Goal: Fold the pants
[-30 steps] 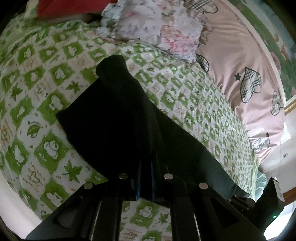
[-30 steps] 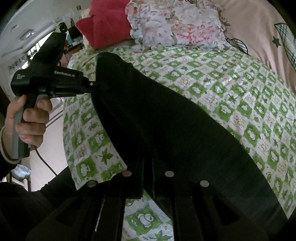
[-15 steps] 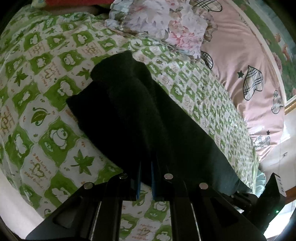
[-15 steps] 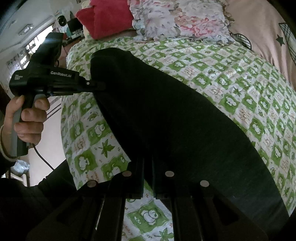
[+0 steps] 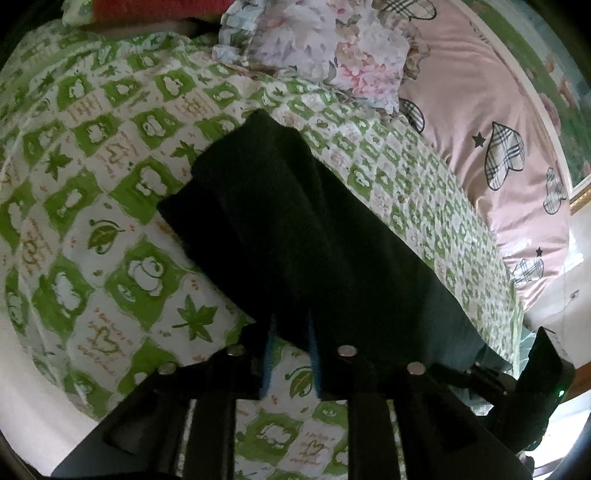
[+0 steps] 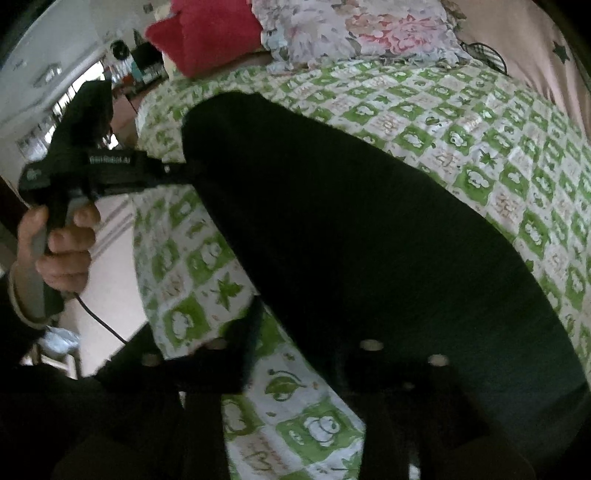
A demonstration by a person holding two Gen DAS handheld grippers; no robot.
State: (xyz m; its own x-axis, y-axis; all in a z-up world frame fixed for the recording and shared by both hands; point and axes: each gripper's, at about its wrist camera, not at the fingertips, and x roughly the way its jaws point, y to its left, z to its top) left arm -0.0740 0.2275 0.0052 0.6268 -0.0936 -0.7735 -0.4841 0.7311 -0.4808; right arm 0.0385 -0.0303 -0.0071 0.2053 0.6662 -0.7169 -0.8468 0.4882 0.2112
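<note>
The black pants [image 5: 295, 229] lie folded on the green-and-white patterned bedsheet [image 5: 92, 221]. My left gripper [image 5: 290, 332] has its jaws opened a little, with the near edge of the pants lying between the blue pads [image 5: 266, 350]. In the right wrist view the pants [image 6: 351, 229] fill the middle, and my right gripper [image 6: 295, 332] stands open at their near edge; its right finger is hidden against the dark cloth. The left gripper [image 6: 177, 171] shows there at the pants' far left corner, held by a hand.
A floral pillow [image 5: 325, 55], a pink quilt with plaid hearts [image 5: 498, 147] and a red pillow [image 6: 207, 33] lie at the head of the bed. The bed's edge [image 6: 147, 258] drops to the floor at left. The right gripper's body [image 5: 532, 398] shows at lower right.
Both grippers have lowered the pants onto the bed. The jaws of both have parted from shut on the cloth to open.
</note>
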